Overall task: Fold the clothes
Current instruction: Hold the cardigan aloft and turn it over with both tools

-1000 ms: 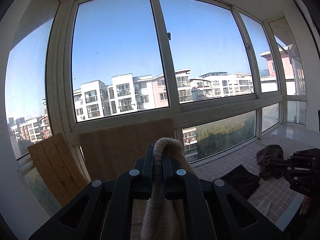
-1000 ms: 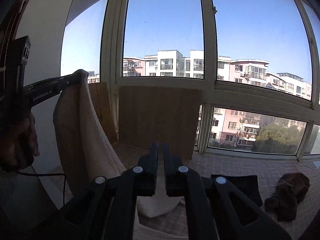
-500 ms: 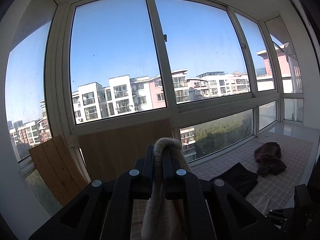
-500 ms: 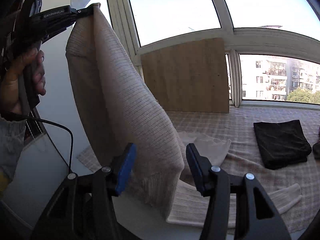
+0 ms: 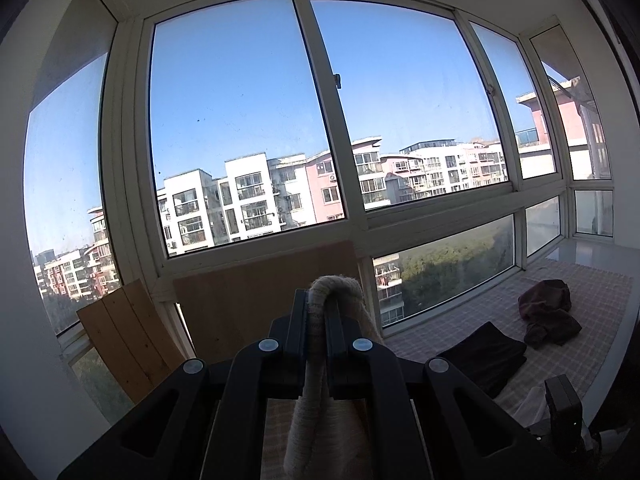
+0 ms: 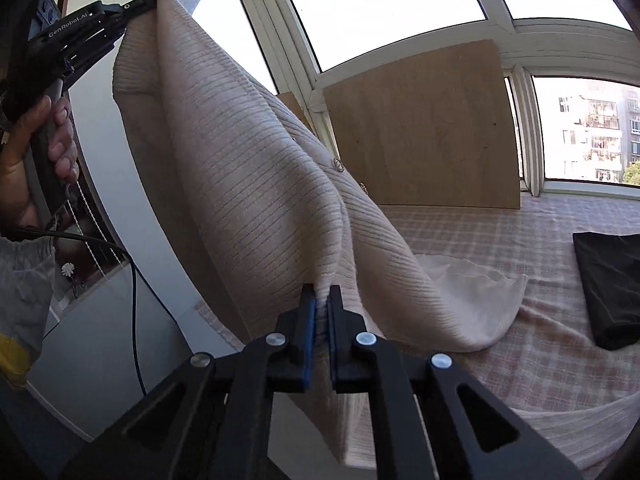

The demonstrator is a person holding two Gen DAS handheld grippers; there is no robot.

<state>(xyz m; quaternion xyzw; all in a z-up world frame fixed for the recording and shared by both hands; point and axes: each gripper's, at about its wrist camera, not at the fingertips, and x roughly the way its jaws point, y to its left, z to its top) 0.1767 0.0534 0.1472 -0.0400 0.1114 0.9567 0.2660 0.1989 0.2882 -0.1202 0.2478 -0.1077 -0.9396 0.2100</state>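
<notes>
A cream ribbed knit garment (image 6: pixel 256 184) hangs in the air over the checked cloth surface (image 6: pixel 500 232). My left gripper (image 5: pixel 316 308) is shut on its top edge and holds it high; it shows in the right wrist view (image 6: pixel 148 0) at the upper left. The pinched cloth (image 5: pixel 332 288) bulges over the left fingertips. My right gripper (image 6: pixel 322 300) is shut on a lower fold of the same garment. The garment's hem trails on the surface at the right.
A folded black garment (image 6: pixel 608 280) lies on the surface at the right, also in the left wrist view (image 5: pixel 484 352). A crumpled brown garment (image 5: pixel 548 312) lies farther right. Wooden boards (image 6: pixel 420 128) lean against the window. A cable (image 6: pixel 136 300) hangs at left.
My right gripper has closed on a lower fold of the cream garment, where its jaws stood open around it before. The left gripper still holds the top edge high.
</notes>
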